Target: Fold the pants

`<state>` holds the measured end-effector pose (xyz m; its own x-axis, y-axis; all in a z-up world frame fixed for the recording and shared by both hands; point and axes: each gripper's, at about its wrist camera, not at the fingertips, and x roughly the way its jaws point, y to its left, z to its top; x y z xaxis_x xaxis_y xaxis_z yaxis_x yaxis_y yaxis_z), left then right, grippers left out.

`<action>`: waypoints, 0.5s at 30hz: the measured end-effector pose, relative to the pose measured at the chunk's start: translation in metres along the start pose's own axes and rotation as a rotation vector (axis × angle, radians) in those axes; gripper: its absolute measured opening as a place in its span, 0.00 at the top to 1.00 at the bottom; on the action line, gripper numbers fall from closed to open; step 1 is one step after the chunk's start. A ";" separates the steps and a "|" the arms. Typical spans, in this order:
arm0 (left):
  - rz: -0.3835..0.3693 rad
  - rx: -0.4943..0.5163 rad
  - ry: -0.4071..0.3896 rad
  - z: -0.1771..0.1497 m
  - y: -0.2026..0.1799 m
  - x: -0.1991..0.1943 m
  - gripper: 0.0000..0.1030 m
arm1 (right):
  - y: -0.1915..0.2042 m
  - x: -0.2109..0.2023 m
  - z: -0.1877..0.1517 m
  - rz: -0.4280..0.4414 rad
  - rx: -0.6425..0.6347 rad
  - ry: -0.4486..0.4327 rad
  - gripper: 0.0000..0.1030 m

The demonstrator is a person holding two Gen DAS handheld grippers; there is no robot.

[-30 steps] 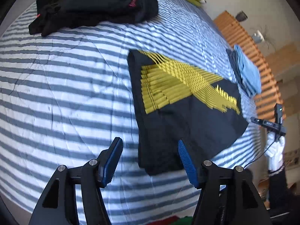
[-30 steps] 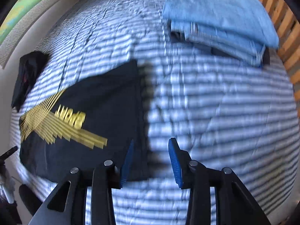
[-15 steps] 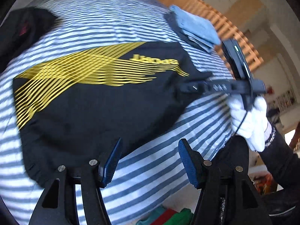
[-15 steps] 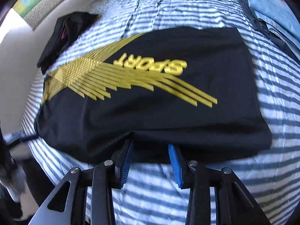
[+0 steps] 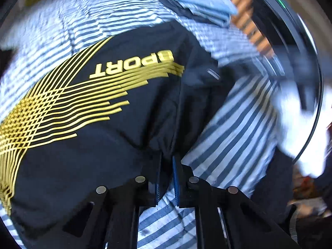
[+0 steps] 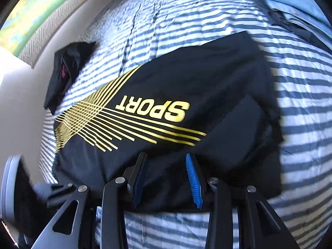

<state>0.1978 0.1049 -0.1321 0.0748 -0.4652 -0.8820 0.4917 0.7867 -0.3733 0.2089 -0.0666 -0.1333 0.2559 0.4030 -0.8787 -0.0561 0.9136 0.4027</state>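
Note:
The black pants (image 5: 108, 145) with yellow stripes and the word SPORT lie folded flat on the striped bed. In the left wrist view my left gripper (image 5: 166, 161) is shut on the pants' near corner, and the cloth puckers up into its blue pads. In the right wrist view the same pants (image 6: 207, 95) fill the middle. My right gripper (image 6: 166, 166) stands open low over their near edge, with black cloth showing between its fingers. A blurred white-gloved hand (image 5: 298, 128) holds the other gripper at the right of the left wrist view.
The blue-and-white striped bedcover (image 6: 300, 108) spreads all around. A folded stack of light blue clothes (image 5: 199, 2) lies at the far side, beside wooden slats (image 5: 244, 8). Another dark garment (image 6: 66, 70) lies near the bed's left edge by a white wall.
My left gripper has swung right, closed in on the pants and shut on their corner. My right gripper has moved forward over the near edge and stayed open.

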 end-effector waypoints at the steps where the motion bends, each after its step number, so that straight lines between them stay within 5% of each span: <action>1: -0.013 -0.024 -0.009 0.004 0.007 -0.006 0.91 | -0.002 -0.010 -0.006 0.006 -0.011 -0.013 0.66; 8: -0.086 -0.109 -0.012 0.027 0.041 -0.017 0.91 | 0.025 -0.015 -0.044 0.023 -0.225 -0.025 0.66; 15: -0.131 -0.125 0.001 0.038 0.051 -0.017 0.91 | 0.075 0.007 -0.040 0.015 -0.441 -0.075 0.62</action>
<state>0.2547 0.1373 -0.1251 0.0166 -0.5665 -0.8239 0.3857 0.7638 -0.5175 0.1676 0.0065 -0.1198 0.3204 0.4261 -0.8460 -0.4621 0.8499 0.2531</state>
